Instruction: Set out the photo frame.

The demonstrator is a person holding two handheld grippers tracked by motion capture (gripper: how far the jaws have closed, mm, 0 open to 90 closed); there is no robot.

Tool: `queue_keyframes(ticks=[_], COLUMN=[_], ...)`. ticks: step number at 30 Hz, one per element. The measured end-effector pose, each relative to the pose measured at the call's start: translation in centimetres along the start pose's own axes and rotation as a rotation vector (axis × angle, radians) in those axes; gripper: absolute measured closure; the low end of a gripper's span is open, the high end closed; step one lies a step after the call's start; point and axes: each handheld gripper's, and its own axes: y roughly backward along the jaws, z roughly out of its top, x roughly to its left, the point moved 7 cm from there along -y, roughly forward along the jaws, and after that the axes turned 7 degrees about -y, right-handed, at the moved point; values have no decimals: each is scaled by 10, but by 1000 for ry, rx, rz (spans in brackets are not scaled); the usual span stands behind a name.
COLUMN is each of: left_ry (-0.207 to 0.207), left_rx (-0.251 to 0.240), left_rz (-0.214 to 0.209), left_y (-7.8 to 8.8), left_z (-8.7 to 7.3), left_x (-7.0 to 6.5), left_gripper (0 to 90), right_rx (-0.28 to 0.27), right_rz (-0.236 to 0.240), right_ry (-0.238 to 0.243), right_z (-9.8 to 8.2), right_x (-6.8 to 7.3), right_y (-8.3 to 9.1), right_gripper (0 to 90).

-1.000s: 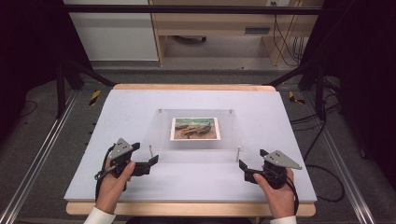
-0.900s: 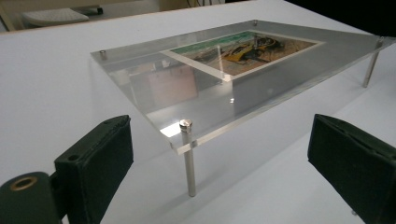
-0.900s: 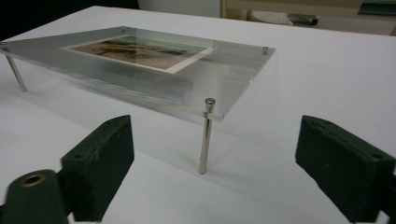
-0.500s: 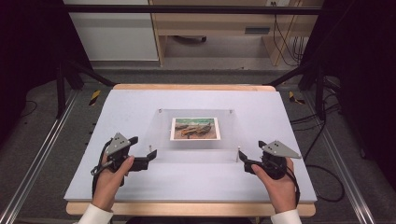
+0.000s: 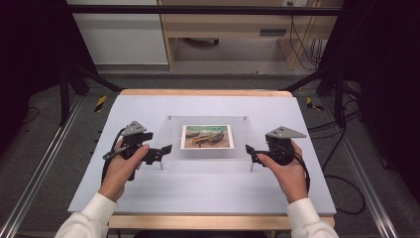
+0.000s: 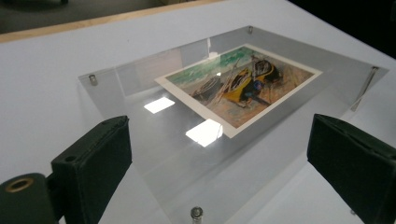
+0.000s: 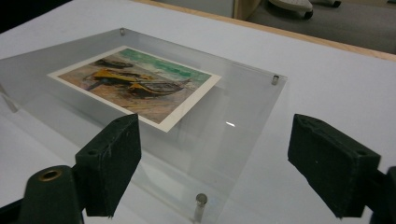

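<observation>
The clear acrylic frame (image 5: pixel 207 141) with the boat picture (image 5: pixel 206 136) inside is sitting at the middle of the white table (image 5: pixel 208 193), standing on small metal posts at its corners. You are holding the left gripper (image 5: pixel 166 148) at the frame's nine o'clock edge, near its front corner; its jaws are standing wide apart with the frame's edge ahead of them, nothing pressed between the pads. You are holding the right gripper (image 5: pixel 249 150) at the three o'clock edge, its jaws having just been closing a little, yet they are gaping wide and gripping nothing. The picture (image 7: pixel 135 84) is lying flat under the clear sheet.
</observation>
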Motion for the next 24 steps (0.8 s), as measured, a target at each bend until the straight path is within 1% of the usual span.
queue_keyframes(ticks=[1,2,3,4,5,6,7,10,11,14,15,16,17,18,19,21,22,23,24], left_ry=[2,2,17,17,42,42,68,68,86,88,90,97,113,121,121,125,125,122,122], left_rx=[16,16,14,14,4,4,3,11,8,15,16,9,3,-1,-1,1,1,5,5], left_rz=[3,3,8,8,8,8,10,17,20,19,26,30,34,36,36,42,42,33,33], left_y=[-6,-6,-10,-10,-13,-13,-18,-23,-26,-29,-29,-29,-28,-28,-28,-29,-29,-31,-31], left_z=[-2,-2,-3,-3,-3,-3,-4,-7,-10,-14,-17,-18,-21,-22,-22,-27,-27,-29,-29], left_x=[2,2,3,3,5,5,7,8,10,9,9,10,11,12,12,13,13,12,12], left_gripper=[64,64,64,64,61,62,66,75,91,108,110,115,125,141,152,161,183,221,226], right_rx=[14,14,27,27,37,37,49,60,67,80,82,85,82,90,90,90,90,97,97], right_rz=[5,5,20,20,36,36,43,56,66,78,80,82,86,90,90,98,98,95,95], right_ry=[-12,-12,-27,-27,-44,-44,-41,-52,-66,-78,-80,-87,-81,-92,-88,-99,-99,-98,-98], right_z=[-1,-1,-2,-2,-3,-3,-3,-3,-4,-6,-6,-7,-8,-9,-10,-12,-12,-14,-14], right_x=[-3,-3,-3,-3,-3,-3,-3,-3,-3,-4,-5,-4,-5,-5,-5,-5,-5,-5,-5], right_y=[-7,-7,-14,-14,-19,-19,-23,-27,-29,-32,-33,-33,-33,-34,-35,-36,-36,-38,-38], right_gripper=[184,184,183,183,183,183,180,178,175,181,188,193,201,206,218,231,231,241,241])
